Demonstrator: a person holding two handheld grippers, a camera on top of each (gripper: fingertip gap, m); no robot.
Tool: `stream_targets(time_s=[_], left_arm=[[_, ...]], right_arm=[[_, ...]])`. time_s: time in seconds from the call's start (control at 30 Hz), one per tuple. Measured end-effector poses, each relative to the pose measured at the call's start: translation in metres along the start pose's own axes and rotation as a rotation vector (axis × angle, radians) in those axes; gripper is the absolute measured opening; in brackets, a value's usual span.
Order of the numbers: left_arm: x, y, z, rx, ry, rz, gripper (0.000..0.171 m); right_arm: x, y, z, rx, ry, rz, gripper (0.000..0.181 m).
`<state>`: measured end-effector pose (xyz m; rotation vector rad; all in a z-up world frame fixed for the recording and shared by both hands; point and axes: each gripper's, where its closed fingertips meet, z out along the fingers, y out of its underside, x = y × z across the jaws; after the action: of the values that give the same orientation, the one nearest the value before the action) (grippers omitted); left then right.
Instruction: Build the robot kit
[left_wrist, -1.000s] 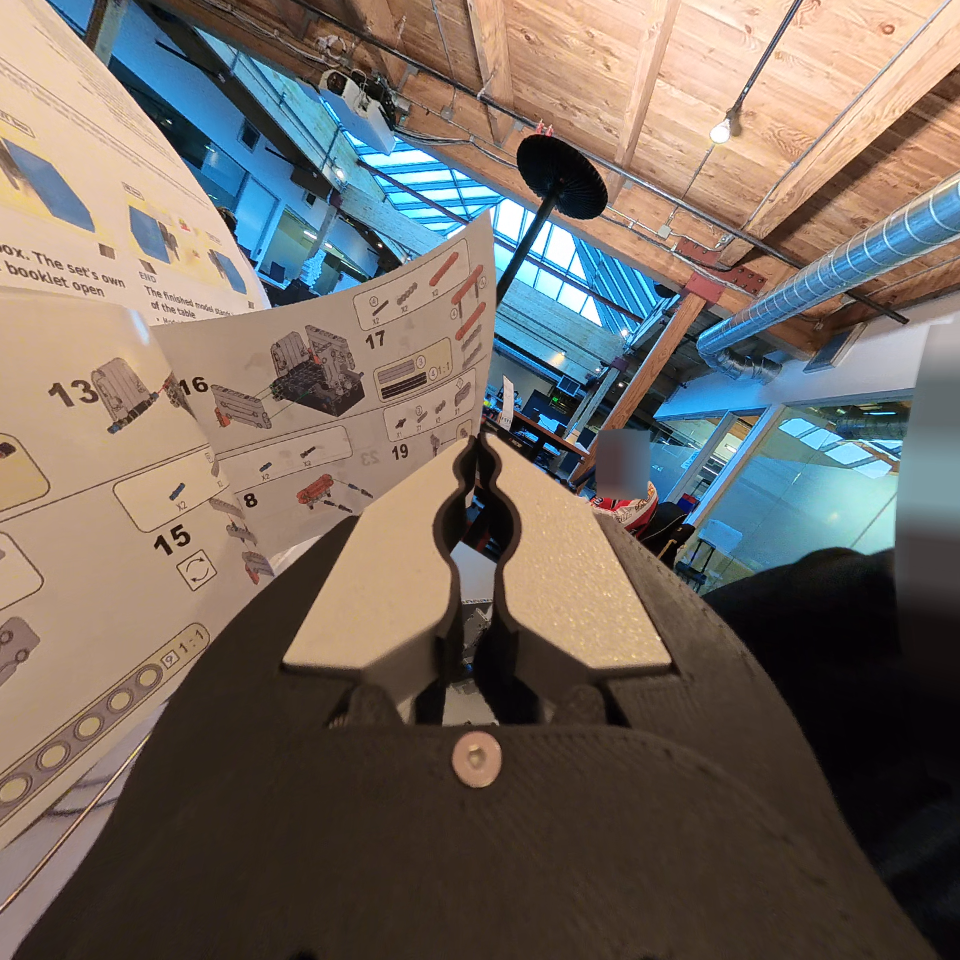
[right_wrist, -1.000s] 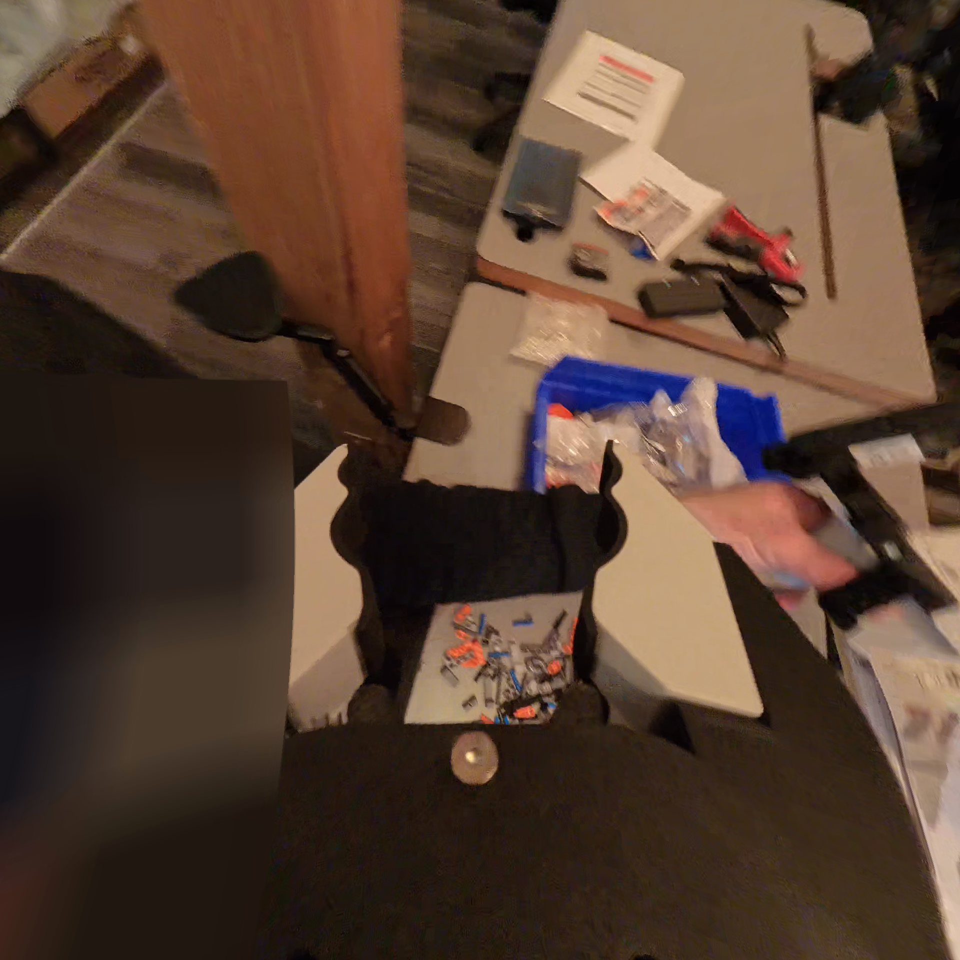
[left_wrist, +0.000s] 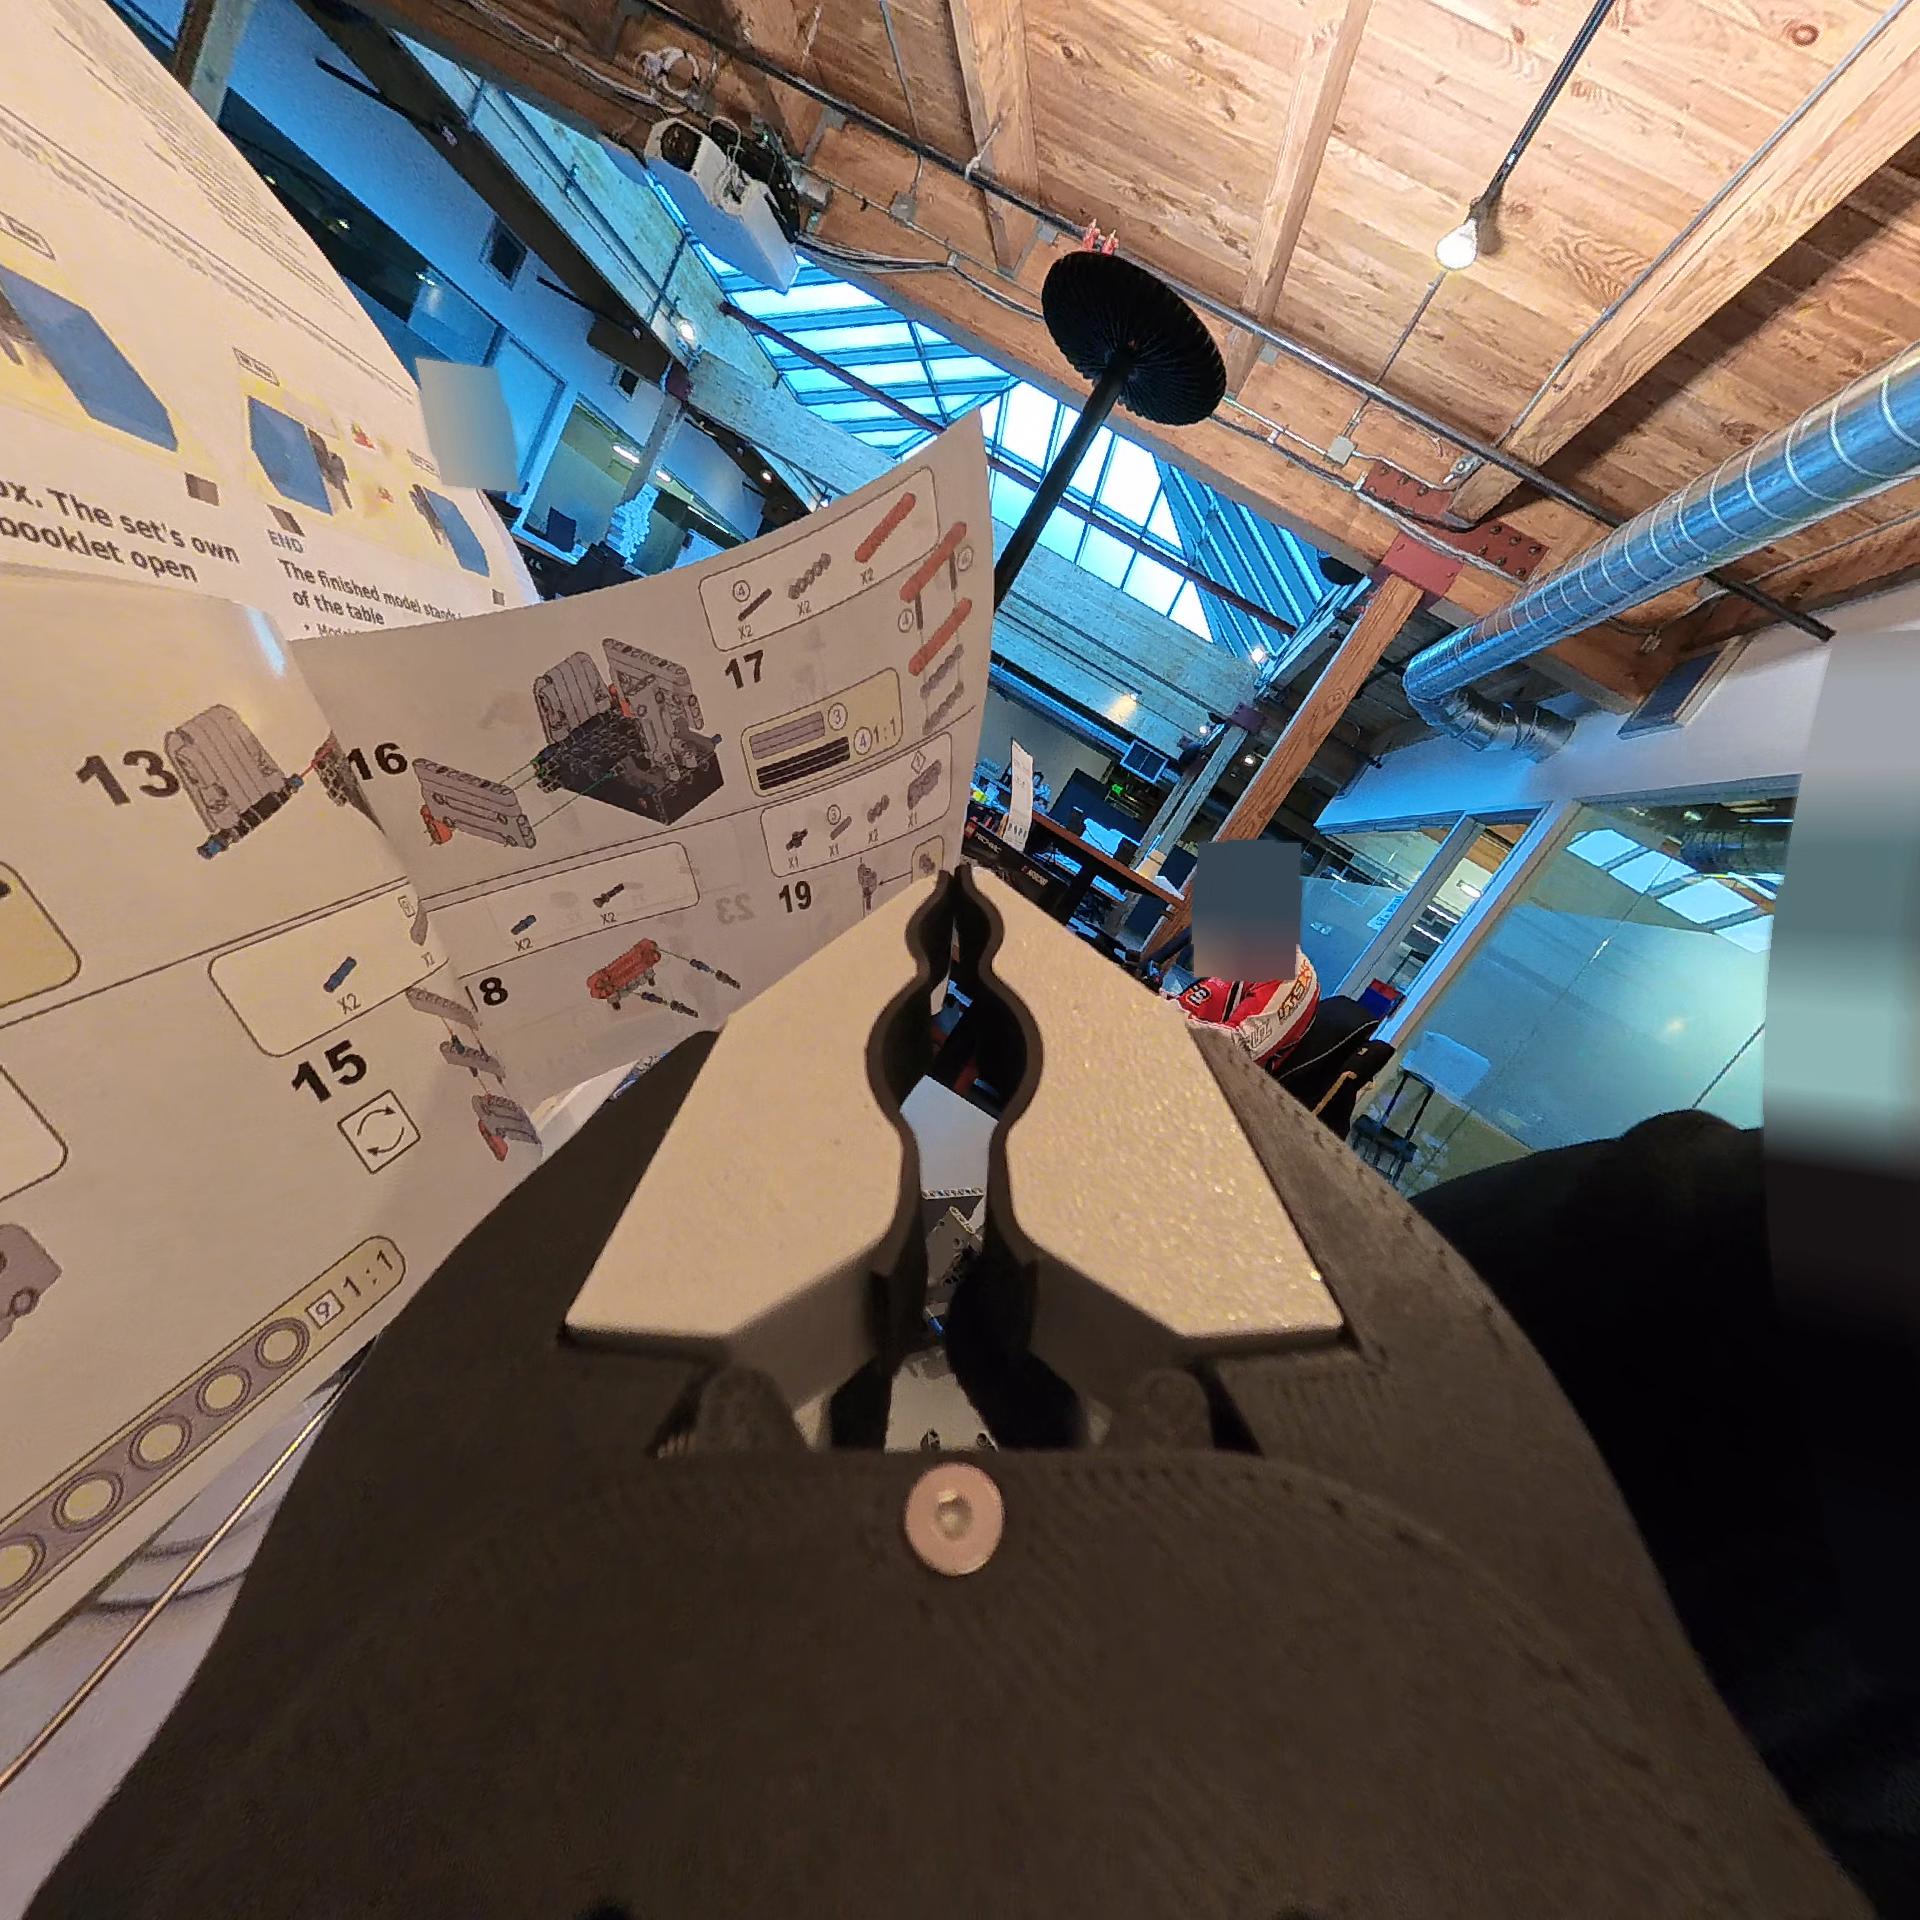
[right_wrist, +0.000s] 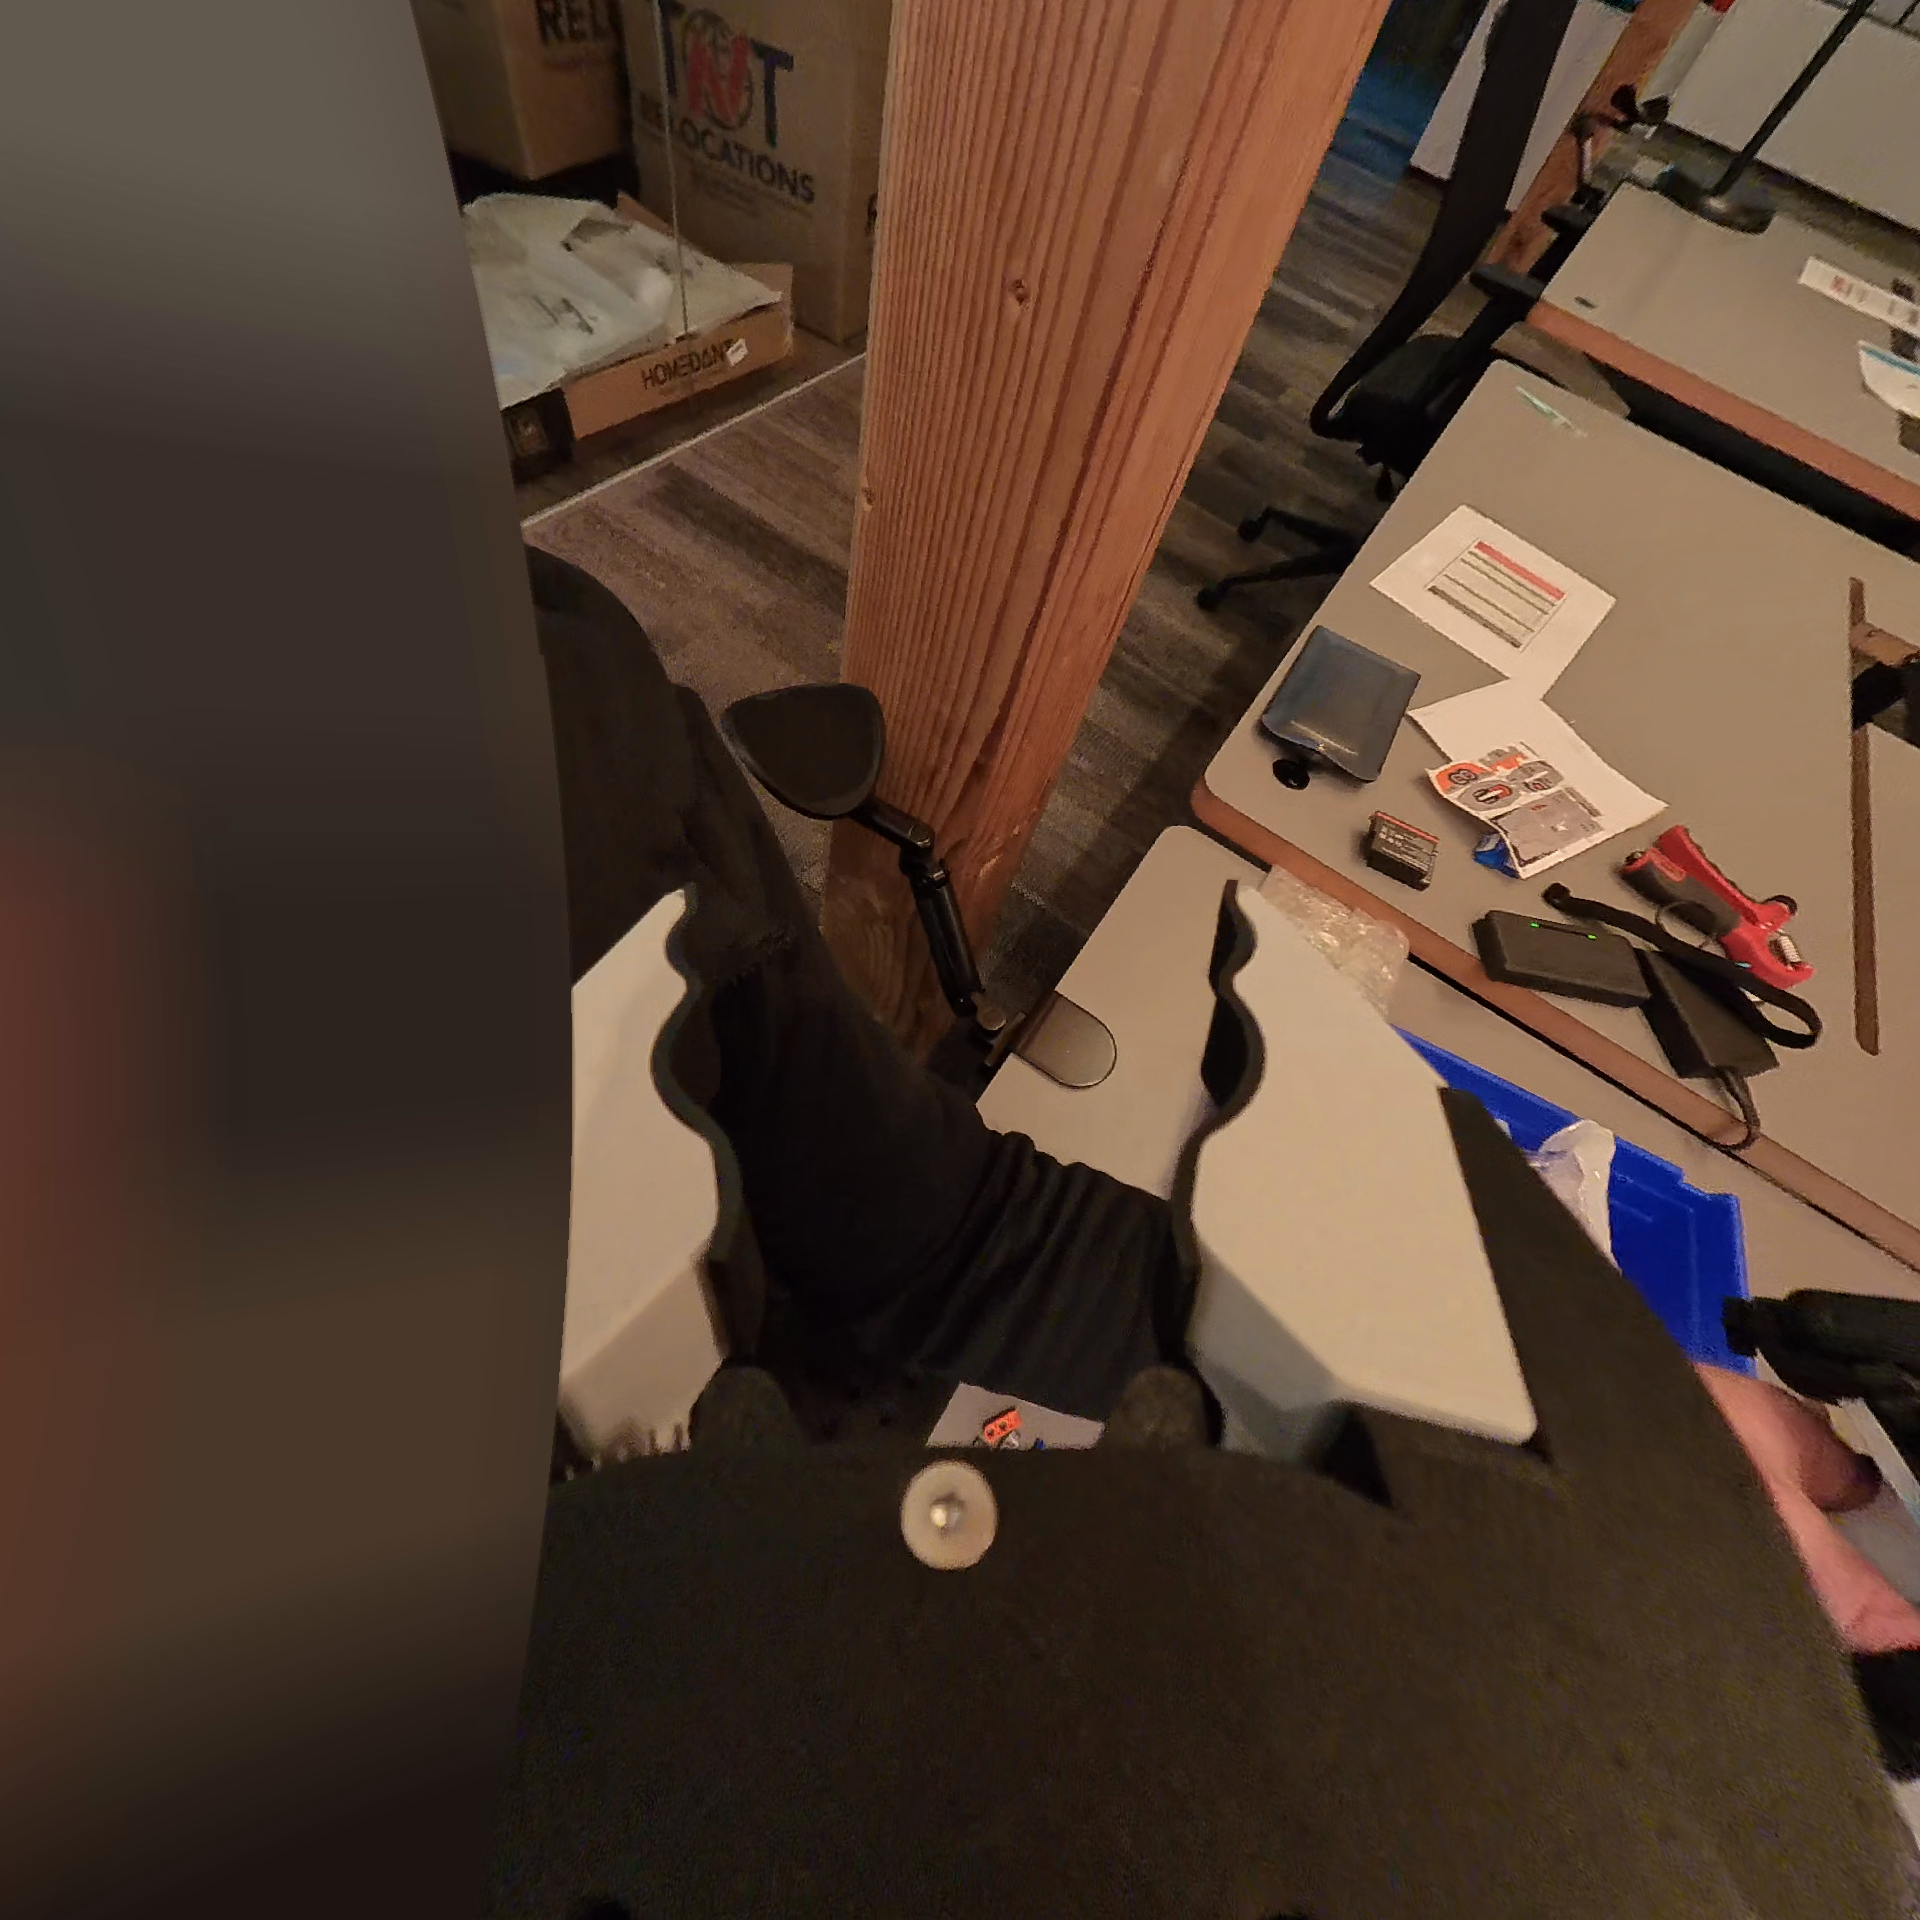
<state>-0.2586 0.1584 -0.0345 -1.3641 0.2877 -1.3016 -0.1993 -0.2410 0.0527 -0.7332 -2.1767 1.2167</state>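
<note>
My left gripper (left_wrist: 954, 883) points up toward the wooden ceiling, jaws closed at the tips. The right edge of a lifted page (left_wrist: 675, 727) of an open building-set instruction booklet (left_wrist: 208, 987) ends right at those tips, so it seems pinched there. My right gripper (right_wrist: 956, 899) is wide open and empty, and a dark sleeve (right_wrist: 935, 1226) shows between its fingers. It points past the corner of a grey table (right_wrist: 1132, 935) toward a wooden post (right_wrist: 1039, 416). A few small coloured pieces (right_wrist: 1003, 1429) show low between its fingers. A hand (right_wrist: 1808, 1455) holds the left gripper (right_wrist: 1829, 1351) at the right edge.
A blue bin (right_wrist: 1662, 1216) with plastic bags stands right of my right gripper. Beyond lie a dark pouch (right_wrist: 1340, 696), papers (right_wrist: 1496, 592), a black power brick (right_wrist: 1558, 940) and a red-handled tool (right_wrist: 1714, 914). A chair armrest (right_wrist: 810, 748), an office chair (right_wrist: 1403, 384) and cardboard boxes (right_wrist: 748, 156) surround the post. About 40 centimetres separates my left fingertips from my right.
The right view has swung up and left, from looking down on the tabletop and the pile of pieces to the post and floor. The left gripper and the page have not moved.
</note>
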Motion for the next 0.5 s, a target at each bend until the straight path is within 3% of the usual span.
stream_targets(time_s=[0.17,0.5], left_arm=[[0.000,0.003,0.004,-0.013,0.003,-0.003,0.000],[0.001,-0.002,-0.005,0.006,-0.003,-0.002,0.000]], right_arm=[[-0.006,-0.020,0.008,0.054,-0.029,-0.029,0.095],[-0.006,-0.013,0.002,0.072,-0.015,-0.025,0.093]])
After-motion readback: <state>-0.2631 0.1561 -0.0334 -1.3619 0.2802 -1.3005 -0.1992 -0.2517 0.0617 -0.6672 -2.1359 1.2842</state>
